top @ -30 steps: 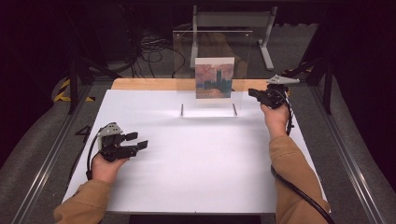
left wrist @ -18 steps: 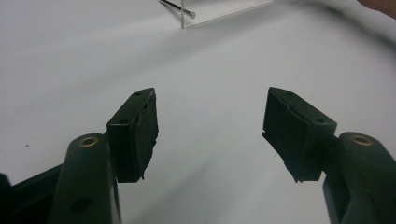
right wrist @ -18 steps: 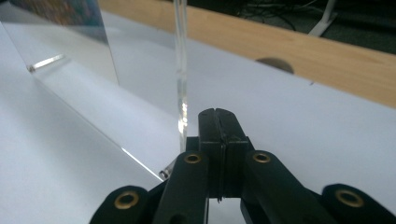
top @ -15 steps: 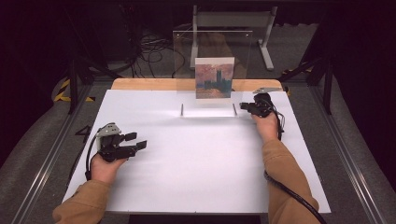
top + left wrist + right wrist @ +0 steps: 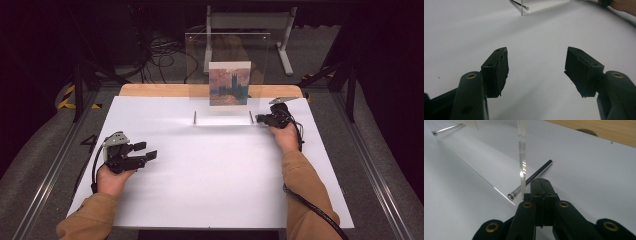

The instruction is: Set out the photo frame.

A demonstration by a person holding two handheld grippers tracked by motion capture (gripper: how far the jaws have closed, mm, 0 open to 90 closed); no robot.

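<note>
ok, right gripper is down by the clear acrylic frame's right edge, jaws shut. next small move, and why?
Probably open the right gripper slightly. Its jaws are pressed together with nothing between them, tips beside the clear acrylic picture frame's upright pane and the thin metal support rod; shut, it cannot grasp either. The left gripper rests open, far off on the white tabletop.

Tan sleeves, black left gripper (image 5: 146, 152) and right gripper (image 5: 259, 118), brass screws, trailing black cables
</note>
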